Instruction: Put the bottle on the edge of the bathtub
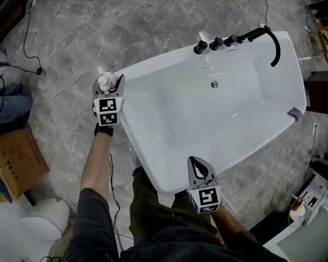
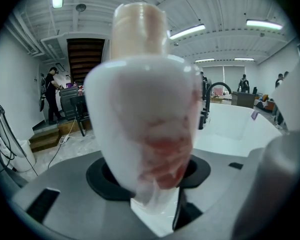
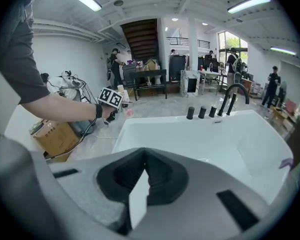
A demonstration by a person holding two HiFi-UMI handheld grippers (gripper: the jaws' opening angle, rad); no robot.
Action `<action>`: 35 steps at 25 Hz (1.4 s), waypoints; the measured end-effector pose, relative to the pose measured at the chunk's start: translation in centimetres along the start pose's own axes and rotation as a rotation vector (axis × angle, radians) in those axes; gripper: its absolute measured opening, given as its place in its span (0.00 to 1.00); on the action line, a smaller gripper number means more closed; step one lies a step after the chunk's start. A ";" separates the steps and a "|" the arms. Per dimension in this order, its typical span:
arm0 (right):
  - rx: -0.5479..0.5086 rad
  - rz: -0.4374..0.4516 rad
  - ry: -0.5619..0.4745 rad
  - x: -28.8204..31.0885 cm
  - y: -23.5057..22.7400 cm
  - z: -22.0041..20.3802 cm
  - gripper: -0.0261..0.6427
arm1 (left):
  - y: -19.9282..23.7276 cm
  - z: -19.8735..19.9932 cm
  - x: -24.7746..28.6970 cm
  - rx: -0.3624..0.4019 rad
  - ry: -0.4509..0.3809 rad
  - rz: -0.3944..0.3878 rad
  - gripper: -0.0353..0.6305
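White plastic bottle [image 1: 105,82] [image 2: 145,119], pale cap, reddish label: cap up, clamped between jaws of left gripper [image 1: 109,85] [image 2: 150,184]. Position: left of centre in head view, just beside upper-left corner of white bathtub [image 1: 130,113] [image 3: 200,134]; contact with rim not determinable. Right gripper [image 1: 198,167] [image 3: 142,184]: jaws together, nothing between them, at near rim, lower centre. Black curved faucet [image 1: 268,40] at far rim, upper right. Grey marble floor [image 1: 153,15] surrounds tub.

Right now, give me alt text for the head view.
Seen from above, the left gripper holds a white bottle beside a corner of a white bathtub. The right gripper, shut and empty, hangs over the near rim; a black faucet stands at the far end.
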State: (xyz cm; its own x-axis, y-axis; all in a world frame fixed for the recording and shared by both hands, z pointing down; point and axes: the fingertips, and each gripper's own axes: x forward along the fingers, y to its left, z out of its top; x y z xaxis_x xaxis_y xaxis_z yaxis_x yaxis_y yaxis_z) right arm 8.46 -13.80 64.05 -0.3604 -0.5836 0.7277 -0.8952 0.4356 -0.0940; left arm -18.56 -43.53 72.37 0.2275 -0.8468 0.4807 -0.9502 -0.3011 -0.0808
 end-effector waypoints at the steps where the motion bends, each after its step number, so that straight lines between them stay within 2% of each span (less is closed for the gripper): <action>1: 0.001 -0.003 0.004 0.4 -0.1 -0.2 0.04 | 0.1 -0.3 0.4 -0.002 0.000 -0.001 0.40; 8: 0.000 -0.010 0.004 2.8 -0.6 -0.3 0.04 | 0.7 -2.5 2.5 -0.009 0.008 -0.005 0.40; 20: -0.065 0.004 -0.085 8.8 -1.2 5.1 0.04 | 1.2 -4.0 4.5 0.000 0.001 -0.016 0.40; 35: -0.047 0.035 -0.067 10.4 -0.7 4.6 0.04 | 1.4 -4.6 5.6 0.011 0.002 -0.034 0.40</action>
State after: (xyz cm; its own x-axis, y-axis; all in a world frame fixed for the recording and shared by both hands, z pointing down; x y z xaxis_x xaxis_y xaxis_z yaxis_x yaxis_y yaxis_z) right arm 4.12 -23.27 68.54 -0.4095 -0.6112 0.6773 -0.8691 0.4871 -0.0859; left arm -19.61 -46.66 78.96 0.2590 -0.8352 0.4851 -0.9396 -0.3343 -0.0739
